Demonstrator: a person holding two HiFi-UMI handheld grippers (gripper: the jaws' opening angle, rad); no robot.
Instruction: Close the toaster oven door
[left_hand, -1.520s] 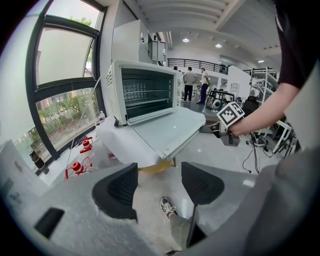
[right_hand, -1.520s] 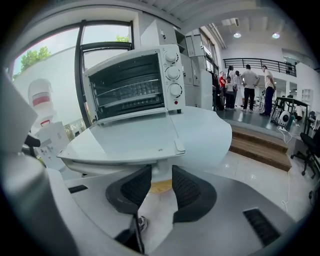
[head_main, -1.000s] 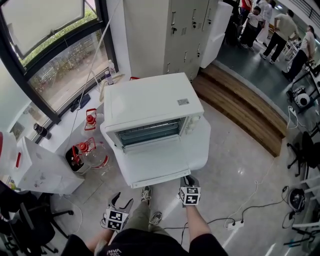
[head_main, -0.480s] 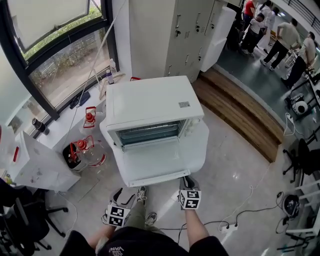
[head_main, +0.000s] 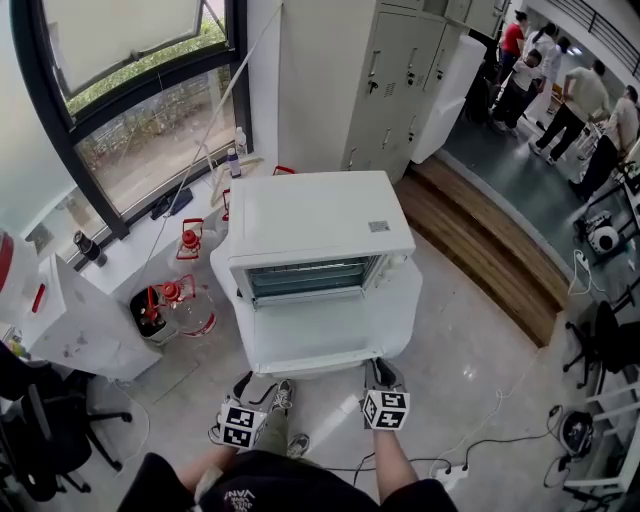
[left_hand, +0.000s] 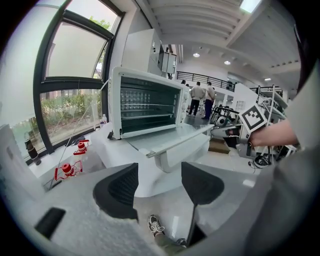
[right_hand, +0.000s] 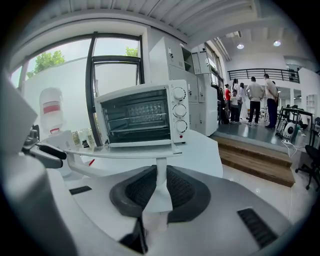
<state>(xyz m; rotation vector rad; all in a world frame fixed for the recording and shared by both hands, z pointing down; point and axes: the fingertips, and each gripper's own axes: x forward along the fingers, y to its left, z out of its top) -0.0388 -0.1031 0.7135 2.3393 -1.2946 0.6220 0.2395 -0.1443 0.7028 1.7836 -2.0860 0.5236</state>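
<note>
A white toaster oven (head_main: 320, 215) stands on a white table (head_main: 400, 300), its glass door (head_main: 310, 330) folded down flat toward me. My right gripper (head_main: 378, 368) is at the door's front right corner. In the right gripper view the right gripper (right_hand: 157, 192) is shut on the white post of the door handle (right_hand: 160, 170), under the door's edge (right_hand: 125, 152). My left gripper (head_main: 245, 385) hangs below the table's front edge. Seen in its own view, the left gripper (left_hand: 159, 187) is open with nothing between its pads, and the oven (left_hand: 145, 105) is ahead.
Red-capped water jugs (head_main: 185, 300) stand on the floor left of the table, under a large window (head_main: 140, 120). Grey lockers (head_main: 400, 70) are behind, and a wooden step (head_main: 490, 250) lies to the right. People (head_main: 570, 100) stand far right. Cables and a power strip (head_main: 450, 470) lie on the floor.
The head view has shifted, so the oven sits lower in the picture. The right gripper has stayed at the door's front edge. The left gripper has come slightly nearer the table.
</note>
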